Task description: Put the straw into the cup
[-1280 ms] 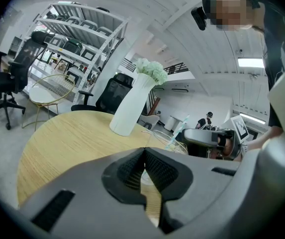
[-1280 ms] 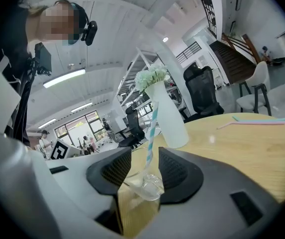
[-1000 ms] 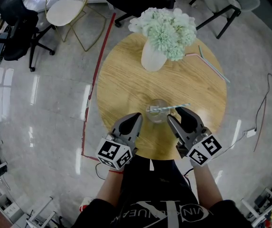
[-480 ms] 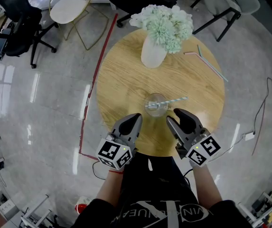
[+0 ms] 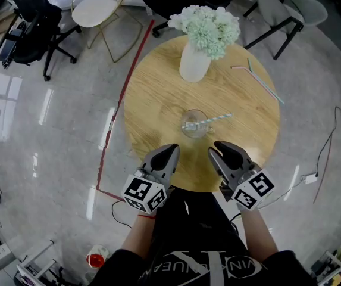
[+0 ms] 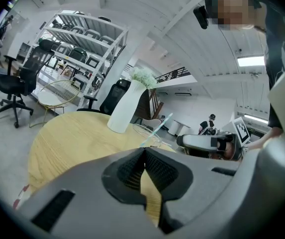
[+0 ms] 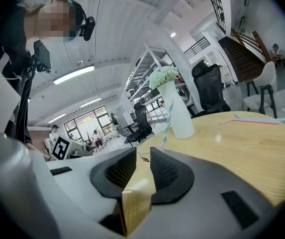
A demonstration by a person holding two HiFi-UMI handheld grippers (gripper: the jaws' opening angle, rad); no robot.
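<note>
A clear glass cup stands on the round wooden table, toward its near side. A striped pale-blue straw rests in the cup and leans out over its rim to the right. My left gripper hangs over the table's near edge, short of the cup, with its jaws shut on nothing. My right gripper is beside it, also short of the cup; its jaws are closing, a narrow gap shows and nothing is between them. The straw rises beyond the right jaws.
A white vase of pale green flowers stands at the table's far side. Two loose straws lie at the far right. Around the table are a black office chair, a white wire chair and a red floor line.
Both grippers have drawn back from the cup toward the table's near edge. The straw stays in the cup, leaning right.
</note>
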